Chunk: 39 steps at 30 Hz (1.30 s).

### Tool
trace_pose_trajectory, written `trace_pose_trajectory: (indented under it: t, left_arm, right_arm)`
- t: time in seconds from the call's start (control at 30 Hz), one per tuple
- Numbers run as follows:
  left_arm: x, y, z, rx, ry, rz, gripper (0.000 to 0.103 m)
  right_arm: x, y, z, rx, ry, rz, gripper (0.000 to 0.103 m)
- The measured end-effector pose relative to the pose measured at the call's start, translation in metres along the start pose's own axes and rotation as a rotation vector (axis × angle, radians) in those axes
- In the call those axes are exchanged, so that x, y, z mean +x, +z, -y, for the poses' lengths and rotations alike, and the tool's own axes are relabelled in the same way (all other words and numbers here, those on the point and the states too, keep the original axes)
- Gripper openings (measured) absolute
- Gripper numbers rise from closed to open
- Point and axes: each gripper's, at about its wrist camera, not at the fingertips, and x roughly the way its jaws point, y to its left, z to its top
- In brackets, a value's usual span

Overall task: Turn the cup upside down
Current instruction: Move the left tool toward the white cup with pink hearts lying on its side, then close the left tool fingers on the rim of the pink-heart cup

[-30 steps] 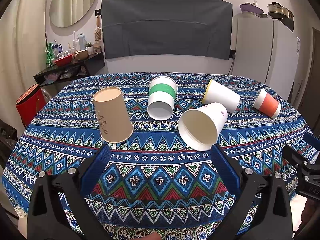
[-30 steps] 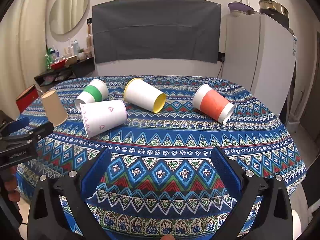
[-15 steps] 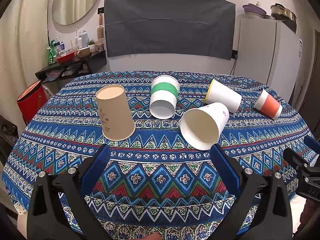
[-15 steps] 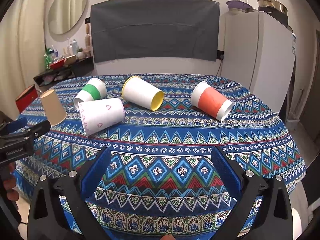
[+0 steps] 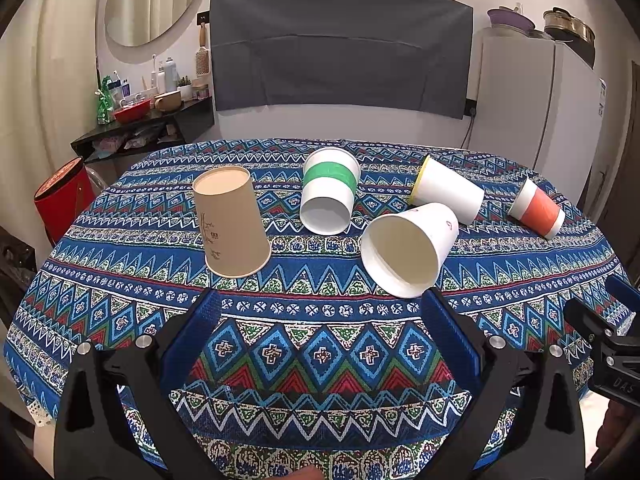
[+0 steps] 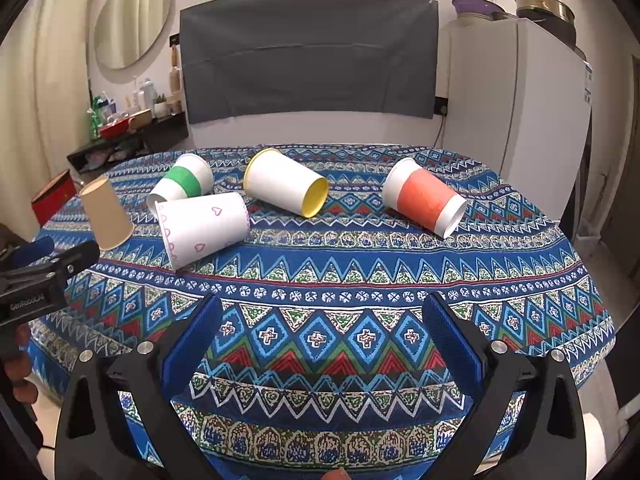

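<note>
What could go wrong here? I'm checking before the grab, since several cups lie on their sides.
The heart-print cup lies touching the yellow-rimmed cup; a nudge could roll both. Thin paper walls may crush under the open left gripper. The brown cup, already upside down, might get knocked over.

bright even indoor light | sharp focus | fisheye-bent, dark corners

A patterned blue cloth (image 5: 320, 352) covers the table. On it a brown cup (image 5: 230, 222) stands upside down near the left edge. Four cups lie on their sides: green-banded (image 5: 329, 190), heart-printed (image 5: 406, 248), yellow-rimmed (image 5: 446, 192), and orange (image 5: 538, 208) toward the right edge.
</note>
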Motion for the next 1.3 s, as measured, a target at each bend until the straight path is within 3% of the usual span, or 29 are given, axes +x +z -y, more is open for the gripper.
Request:
trace_pose_trajectory:
  t: [0.57,1.3]
  left_arm:
    - [0.012,0.002,0.013,0.013,-0.038,-0.031,0.097]
    - [0.057,0.016,0.072,0.065,-0.148,-0.097,0.097]
  right_arm:
    - [0.008,-0.002,0.007,-0.014,-0.022,-0.015,0.096]
    - [0.045,0.001,0.052,0.022,-0.046,-0.062,0.096]
